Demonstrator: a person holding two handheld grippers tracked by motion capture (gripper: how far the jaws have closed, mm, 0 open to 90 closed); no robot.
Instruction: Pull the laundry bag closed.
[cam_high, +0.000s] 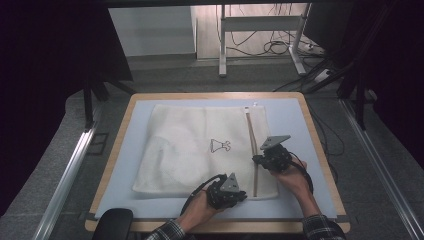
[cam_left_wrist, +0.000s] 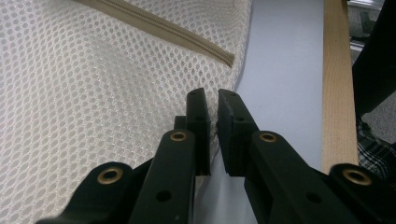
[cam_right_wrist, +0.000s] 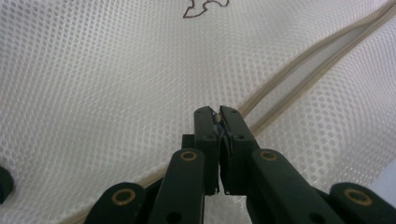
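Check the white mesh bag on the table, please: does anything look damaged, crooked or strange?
Nothing looks damaged. The mesh bag lies flat on the blue mat, slightly askew to its edges. Its zipper looks partly open along the middle. The right tool is pinching something small at the zipper; what it is cannot be told.

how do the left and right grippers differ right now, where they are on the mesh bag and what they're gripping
The left gripper sits at the near edge of the mesh bag, jaws nearly closed on that edge of the mesh. The right gripper sits farther up, on the tan zipper, jaws closed on something small at the zipper line, likely the pull. Both are black, hand-held and low over the bag.
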